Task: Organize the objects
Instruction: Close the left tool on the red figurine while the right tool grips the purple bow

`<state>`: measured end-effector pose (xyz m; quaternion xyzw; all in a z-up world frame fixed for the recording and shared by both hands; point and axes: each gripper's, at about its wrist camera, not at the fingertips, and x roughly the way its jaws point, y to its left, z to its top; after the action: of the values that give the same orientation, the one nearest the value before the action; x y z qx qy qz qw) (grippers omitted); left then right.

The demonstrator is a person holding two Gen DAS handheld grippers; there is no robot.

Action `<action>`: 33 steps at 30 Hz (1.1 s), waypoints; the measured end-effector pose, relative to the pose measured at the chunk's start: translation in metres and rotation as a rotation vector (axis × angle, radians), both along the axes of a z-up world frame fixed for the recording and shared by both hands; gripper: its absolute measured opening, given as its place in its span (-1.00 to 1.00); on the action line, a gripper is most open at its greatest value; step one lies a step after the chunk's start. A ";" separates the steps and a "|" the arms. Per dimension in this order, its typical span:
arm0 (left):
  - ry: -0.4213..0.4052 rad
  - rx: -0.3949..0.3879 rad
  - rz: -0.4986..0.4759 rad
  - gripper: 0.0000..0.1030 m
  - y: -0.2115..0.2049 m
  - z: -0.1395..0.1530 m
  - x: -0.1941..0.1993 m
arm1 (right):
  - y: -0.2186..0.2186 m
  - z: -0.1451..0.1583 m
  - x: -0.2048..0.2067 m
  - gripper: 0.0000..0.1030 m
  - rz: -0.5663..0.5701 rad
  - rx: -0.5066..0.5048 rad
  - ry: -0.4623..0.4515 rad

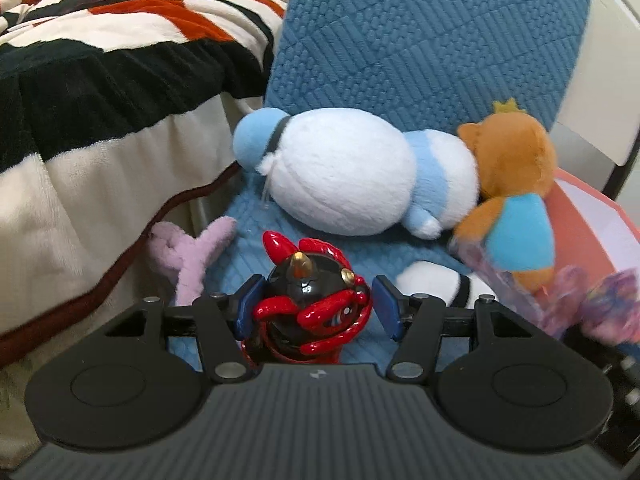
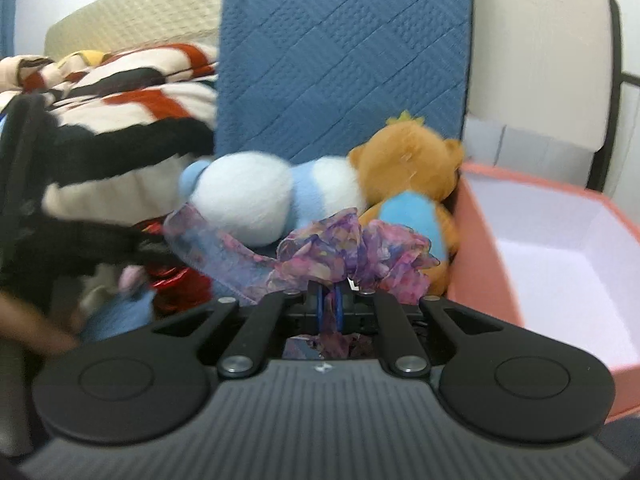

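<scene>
My left gripper [image 1: 314,306] had its fingers squeezed on a red and black toy [image 1: 310,304], standing up over the blue chair [image 1: 420,40], its gold horn pointing up. My right gripper [image 2: 328,306] was pinched tight on a purple ribbon [image 2: 340,252], which ran left to right beside the pink box [image 2: 480,248].

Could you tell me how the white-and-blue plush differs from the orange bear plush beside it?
The white-and-blue plush lies on its side; the orange bear plush sits more upright. The white-and-blue plush looks bulkier and rounder. The bear wears a small yellow crown; the other has none. Both rest on the blue quilted chair, touching.
</scene>
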<state>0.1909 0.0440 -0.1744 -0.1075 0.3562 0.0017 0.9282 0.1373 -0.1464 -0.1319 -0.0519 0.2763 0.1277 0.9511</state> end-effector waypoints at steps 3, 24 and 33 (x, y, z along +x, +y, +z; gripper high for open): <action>-0.005 -0.003 -0.008 0.25 -0.003 0.001 -0.006 | 0.005 -0.009 0.005 -0.80 0.020 0.030 0.072; 0.022 -0.080 0.016 0.25 0.008 -0.003 -0.002 | -0.026 -0.026 0.039 0.43 0.013 0.320 0.262; 0.036 -0.096 0.013 0.25 0.010 -0.005 0.002 | -0.030 -0.034 0.049 0.63 -0.080 0.159 0.244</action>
<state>0.1932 0.0543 -0.1791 -0.1543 0.3719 -0.0074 0.9153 0.1865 -0.1761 -0.1660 0.0504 0.3807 0.1167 0.9159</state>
